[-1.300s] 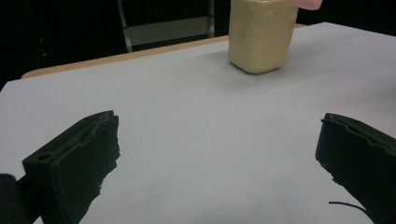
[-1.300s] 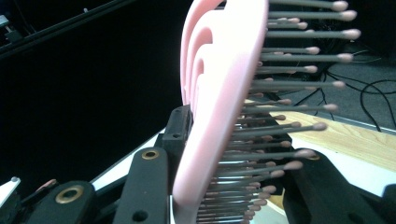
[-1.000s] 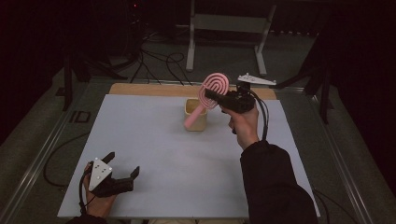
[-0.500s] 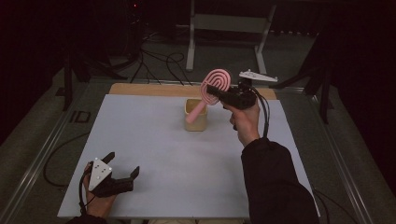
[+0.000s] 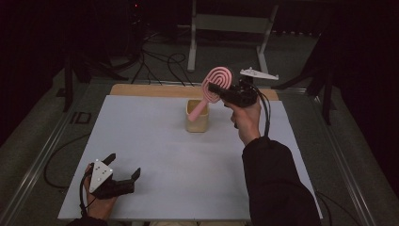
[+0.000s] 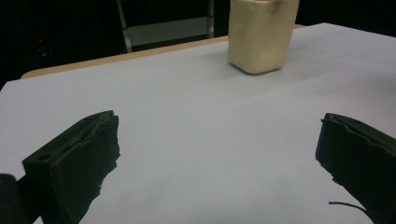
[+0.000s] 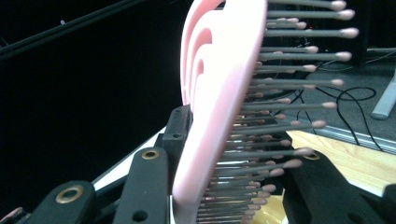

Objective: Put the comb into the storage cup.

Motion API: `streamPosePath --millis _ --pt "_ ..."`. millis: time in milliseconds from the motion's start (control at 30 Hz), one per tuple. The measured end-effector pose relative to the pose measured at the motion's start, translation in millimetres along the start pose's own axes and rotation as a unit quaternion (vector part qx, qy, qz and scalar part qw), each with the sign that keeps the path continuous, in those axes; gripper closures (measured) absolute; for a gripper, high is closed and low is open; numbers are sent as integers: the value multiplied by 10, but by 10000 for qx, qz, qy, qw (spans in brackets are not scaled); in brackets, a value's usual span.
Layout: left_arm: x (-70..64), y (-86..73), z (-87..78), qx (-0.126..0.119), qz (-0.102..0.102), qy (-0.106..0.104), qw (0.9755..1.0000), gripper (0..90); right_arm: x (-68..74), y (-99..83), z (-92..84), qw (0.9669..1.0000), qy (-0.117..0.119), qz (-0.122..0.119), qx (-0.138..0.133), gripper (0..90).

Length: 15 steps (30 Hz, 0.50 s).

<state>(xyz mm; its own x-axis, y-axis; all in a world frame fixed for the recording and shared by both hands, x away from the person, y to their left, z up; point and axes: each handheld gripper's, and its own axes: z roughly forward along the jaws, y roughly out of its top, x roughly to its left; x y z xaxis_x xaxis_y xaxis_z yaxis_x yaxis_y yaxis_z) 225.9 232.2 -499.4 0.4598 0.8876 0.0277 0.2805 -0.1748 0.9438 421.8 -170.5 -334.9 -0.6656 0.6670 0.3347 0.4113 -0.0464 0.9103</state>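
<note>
Right gripper [image 5: 220, 88] clamped on a pink hairbrush [image 5: 212, 89], upper centre-right of the high view, jaws pressed against the two faces of the brush head. Oval head with concentric raised rings on its back, in pink and paler pink; handle slanting down and left, its end inside the mouth of a cream cup [image 5: 196, 116]. In the right gripper view, hairbrush [image 7: 219, 93] seen edge-on at centre frame: thick pink rim, grey bristles with small pink ball tips sticking out to the right, black jaws to either side at the bottom. Cup squarish with rounded corners, standing upright at mid-frame on the white table [image 5: 155, 155]. Left gripper [image 5: 123, 178] at lower left of the high view, resting on the table, jaws spread wide with nothing between them.
</note>
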Motion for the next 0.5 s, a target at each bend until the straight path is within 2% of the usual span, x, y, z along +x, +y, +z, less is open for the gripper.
streamPosePath --millis 500 --pt "1 -1 -3 -3 -3 -1 10000 1 -50 14 55 9998 -86 133 -84 635"
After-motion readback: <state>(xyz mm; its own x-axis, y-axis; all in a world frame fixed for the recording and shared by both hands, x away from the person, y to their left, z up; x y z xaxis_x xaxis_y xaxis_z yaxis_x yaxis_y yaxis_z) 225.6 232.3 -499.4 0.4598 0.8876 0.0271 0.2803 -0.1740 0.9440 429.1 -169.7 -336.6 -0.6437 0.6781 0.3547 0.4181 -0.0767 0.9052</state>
